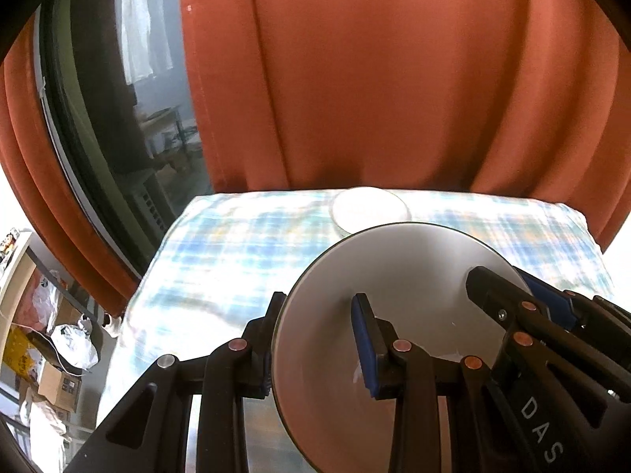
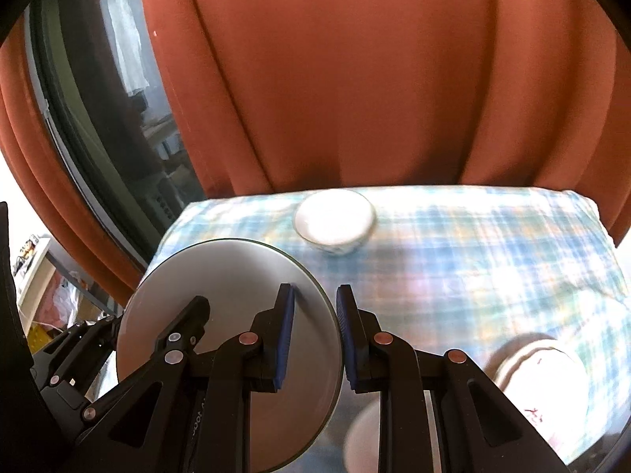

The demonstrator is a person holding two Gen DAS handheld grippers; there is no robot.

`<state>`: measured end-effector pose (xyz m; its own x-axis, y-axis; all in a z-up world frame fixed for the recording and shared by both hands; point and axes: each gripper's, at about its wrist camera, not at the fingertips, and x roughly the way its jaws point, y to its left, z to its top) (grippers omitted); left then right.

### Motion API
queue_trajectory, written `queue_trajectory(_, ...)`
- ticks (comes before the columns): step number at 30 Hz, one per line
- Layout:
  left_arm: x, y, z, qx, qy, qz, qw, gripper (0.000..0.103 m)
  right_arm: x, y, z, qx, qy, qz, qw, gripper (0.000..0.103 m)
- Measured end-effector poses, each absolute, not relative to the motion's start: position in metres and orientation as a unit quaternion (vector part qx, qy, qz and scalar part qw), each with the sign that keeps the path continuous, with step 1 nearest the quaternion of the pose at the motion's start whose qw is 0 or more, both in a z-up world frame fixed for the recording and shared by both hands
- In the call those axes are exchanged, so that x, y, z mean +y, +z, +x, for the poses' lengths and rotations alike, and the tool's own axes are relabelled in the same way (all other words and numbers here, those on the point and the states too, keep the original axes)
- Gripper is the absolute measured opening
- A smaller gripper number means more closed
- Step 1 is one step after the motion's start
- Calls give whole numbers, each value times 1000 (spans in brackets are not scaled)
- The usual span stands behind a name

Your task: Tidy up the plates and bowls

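Above plaid cloth [image 2: 453, 244]: smooth round grey plate [image 2: 221, 276] pinched at opposite rims by left gripper [image 1: 319, 339] and right gripper [image 2: 315, 335]; glossy white bowl [image 2: 334, 218] behind.

Black angular linkage arms form the left gripper [image 1: 319, 345] and right gripper [image 2: 315, 339], studded with copper and silver rivets, blue-padded fingers [image 2: 284, 339], white "DAS" lettering.
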<state>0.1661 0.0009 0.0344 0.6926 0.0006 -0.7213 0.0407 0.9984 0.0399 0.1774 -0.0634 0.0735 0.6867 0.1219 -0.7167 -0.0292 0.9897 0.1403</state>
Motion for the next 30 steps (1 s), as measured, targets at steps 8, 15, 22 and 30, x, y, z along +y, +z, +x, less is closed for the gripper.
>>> queue_trajectory(8,-36,28,139,401,-34,24,915,33,-107,67,140,401,23,60,914,26)
queue_trajectory(15,-59,22,122,408,-60,18,911,33,-144,59,114,404,7,74,912,26)
queue_trajectory(22,-83,8,109,419,-76,17,905,33,-167,50,98,412,-6,74,908,26)
queue_trajectory(30,-96,-16,103,448,-86,15,890,33,-181,27,94,439,-14,80,895,26)
